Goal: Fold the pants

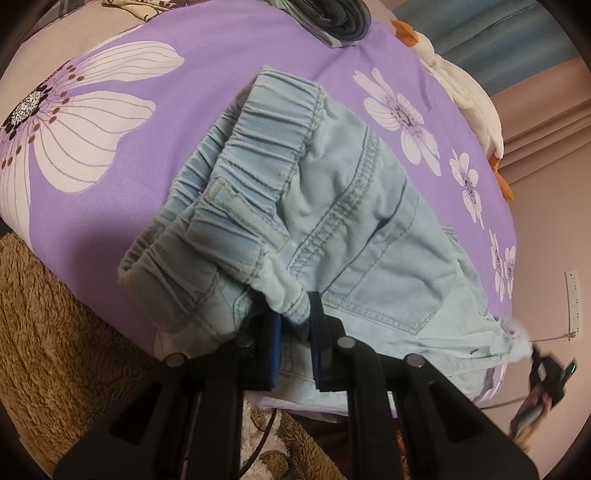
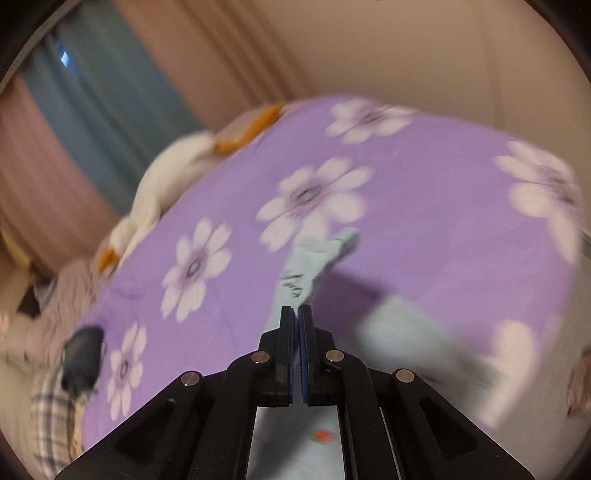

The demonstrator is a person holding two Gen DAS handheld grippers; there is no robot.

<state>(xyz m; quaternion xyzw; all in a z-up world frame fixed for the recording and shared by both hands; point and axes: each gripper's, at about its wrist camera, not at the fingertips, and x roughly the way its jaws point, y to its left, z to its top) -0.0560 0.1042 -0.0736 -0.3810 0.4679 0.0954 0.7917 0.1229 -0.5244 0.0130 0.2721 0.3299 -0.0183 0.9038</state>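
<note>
Left claw [image 1: 295, 314] on pants [image 1: 332, 206] waistband edge.

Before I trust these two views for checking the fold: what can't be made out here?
- Right wrist view: motion blur; whether the right gripper pinches the pants is unclear.
- Left wrist view: the left gripper body covers the pants' near edge, and the hem runs behind it.
- Left wrist view: the dark clothing is cut off by the top edge.
- Left wrist view: the small object at right is too blurred to identify.
</note>
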